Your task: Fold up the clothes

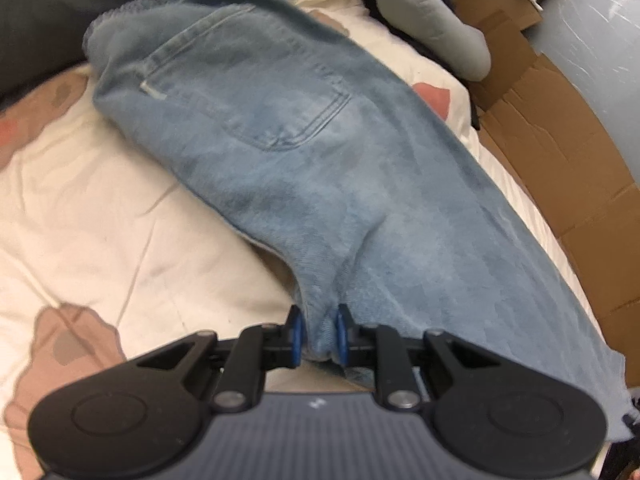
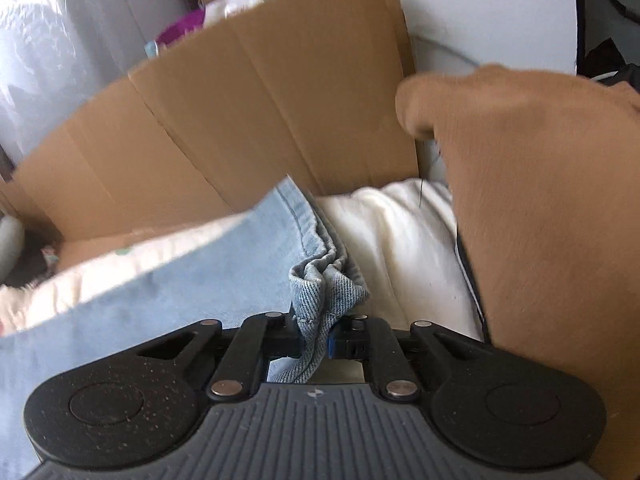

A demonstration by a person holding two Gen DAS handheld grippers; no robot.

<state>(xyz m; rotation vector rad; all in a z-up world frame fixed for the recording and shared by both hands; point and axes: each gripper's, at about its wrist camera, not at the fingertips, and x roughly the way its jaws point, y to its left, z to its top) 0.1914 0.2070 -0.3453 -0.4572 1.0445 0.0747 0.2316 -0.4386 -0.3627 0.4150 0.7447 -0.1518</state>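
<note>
You have one pair of jeans (image 1: 304, 152) pinched by two grippers, left gripper (image 1: 319, 338) and right gripper (image 2: 316, 334) both clamped on denim, hem blurred.

In the left wrist view, open bedcover (image 1: 100, 220) is left free to the left of the jeans (image 1: 304, 152). The right side is hemmed in by cardboard (image 1: 560, 168), and the far right by a grey stuffed shape (image 1: 440, 28). In the right wrist view, the far side is blocked by a cardboard wall (image 2: 260, 112), and the right by a brown sleeve (image 2: 552, 220).
</note>
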